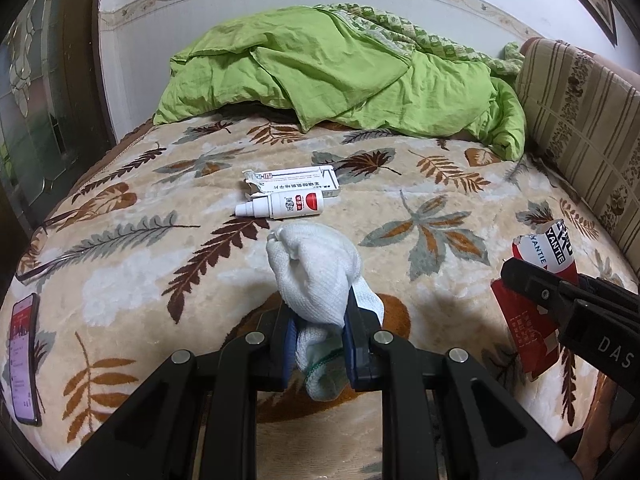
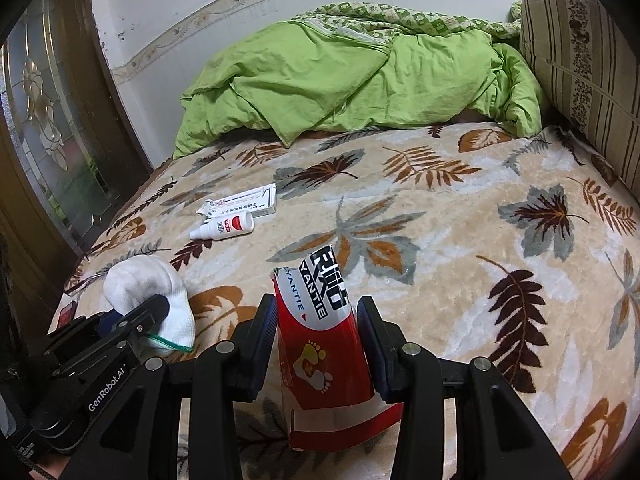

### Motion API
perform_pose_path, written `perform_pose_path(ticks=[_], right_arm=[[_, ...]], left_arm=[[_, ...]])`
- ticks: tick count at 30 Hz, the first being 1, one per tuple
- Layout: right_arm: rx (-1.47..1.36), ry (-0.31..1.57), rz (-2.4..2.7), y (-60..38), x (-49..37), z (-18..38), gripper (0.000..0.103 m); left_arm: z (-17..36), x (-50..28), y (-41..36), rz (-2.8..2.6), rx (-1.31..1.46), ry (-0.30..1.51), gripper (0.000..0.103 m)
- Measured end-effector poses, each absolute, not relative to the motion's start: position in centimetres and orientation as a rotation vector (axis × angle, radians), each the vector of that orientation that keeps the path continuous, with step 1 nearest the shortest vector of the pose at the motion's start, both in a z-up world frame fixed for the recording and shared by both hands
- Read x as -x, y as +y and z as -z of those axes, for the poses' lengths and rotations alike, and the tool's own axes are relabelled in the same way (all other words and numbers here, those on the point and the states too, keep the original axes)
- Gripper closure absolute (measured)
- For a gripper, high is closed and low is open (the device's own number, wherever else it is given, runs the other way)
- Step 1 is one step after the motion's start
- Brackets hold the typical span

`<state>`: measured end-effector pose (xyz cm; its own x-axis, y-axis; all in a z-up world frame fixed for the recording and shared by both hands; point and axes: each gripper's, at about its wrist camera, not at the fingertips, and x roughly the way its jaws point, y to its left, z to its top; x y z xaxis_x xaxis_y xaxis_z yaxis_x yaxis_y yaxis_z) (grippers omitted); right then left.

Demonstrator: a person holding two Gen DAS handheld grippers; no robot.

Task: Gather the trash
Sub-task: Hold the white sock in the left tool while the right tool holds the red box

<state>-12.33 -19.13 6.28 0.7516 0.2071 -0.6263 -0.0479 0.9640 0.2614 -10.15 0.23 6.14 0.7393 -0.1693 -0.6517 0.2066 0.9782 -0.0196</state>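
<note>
My left gripper [image 1: 318,334] is shut on a white sock [image 1: 312,272], held above the leaf-patterned blanket; the sock also shows in the right wrist view [image 2: 148,292]. My right gripper [image 2: 316,336] is shut on a torn red and white carton [image 2: 320,340] that stands upright between the pads; the carton shows at the right of the left wrist view [image 1: 536,300]. A white spray bottle [image 1: 282,205] and an opened white medicine box [image 1: 294,180] lie side by side mid-bed, beyond both grippers; they also show in the right wrist view as bottle [image 2: 224,226] and box [image 2: 244,202].
A crumpled green quilt [image 1: 340,72] fills the bed's far end by the wall. A striped pillow [image 1: 580,120] leans at the right. A phone [image 1: 24,356] and glasses [image 1: 48,252] lie near the bed's left edge. A glass-panelled door [image 2: 48,120] stands at left.
</note>
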Motion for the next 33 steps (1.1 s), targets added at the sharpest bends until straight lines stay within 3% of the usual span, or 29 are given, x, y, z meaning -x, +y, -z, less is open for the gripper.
perform_pose_path(ticks=[33], right_arm=[[-0.233,0.693,-0.168,-18.4,12.6,-6.6,0.059]], left_arm=[[-6.5,10.5,-0.9,0.218,-0.059,0.698,0.084]])
